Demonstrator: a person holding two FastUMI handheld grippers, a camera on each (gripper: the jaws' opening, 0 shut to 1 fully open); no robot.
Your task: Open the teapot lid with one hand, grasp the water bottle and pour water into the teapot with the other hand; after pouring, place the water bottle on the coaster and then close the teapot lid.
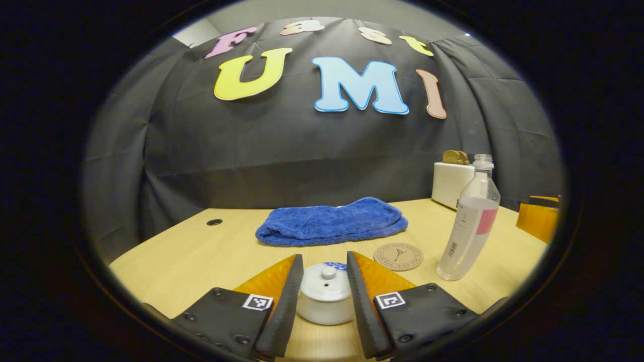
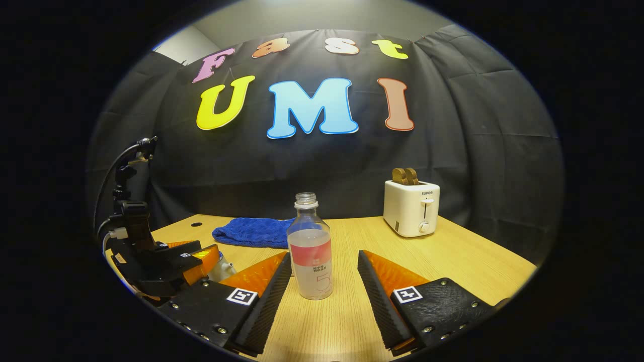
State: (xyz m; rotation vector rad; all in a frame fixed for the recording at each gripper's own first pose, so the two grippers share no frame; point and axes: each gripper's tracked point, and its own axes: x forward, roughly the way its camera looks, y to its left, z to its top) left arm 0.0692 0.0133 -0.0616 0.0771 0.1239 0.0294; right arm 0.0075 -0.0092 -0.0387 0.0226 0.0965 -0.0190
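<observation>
While the wooden surface [image 2: 453, 261] takes up most of the booth floor space with black cloth behind it, the biggest task piece is the clear water bottle [image 2: 310, 246], uncapped, pink band on its label, standing upright and partly filled. It sits just ahead of the right hand-held gripper [image 2: 324, 281], in line with the gap between the spread fingers, nothing touching it. Next down, the small white teapot [image 1: 325, 296] with its lid [image 1: 326, 282] on, little knob on top, sits right between the fingers of the left hand-held gripper [image 1: 325, 289], which are spread with a gap on each side. The round cork coaster [image 1: 398, 257] lies flat between teapot and bottle, just beside the bottle. Farther back there's a folded blue towel [image 1: 332, 221] and a white toaster [image 2: 411, 208] with toast in it.
</observation>
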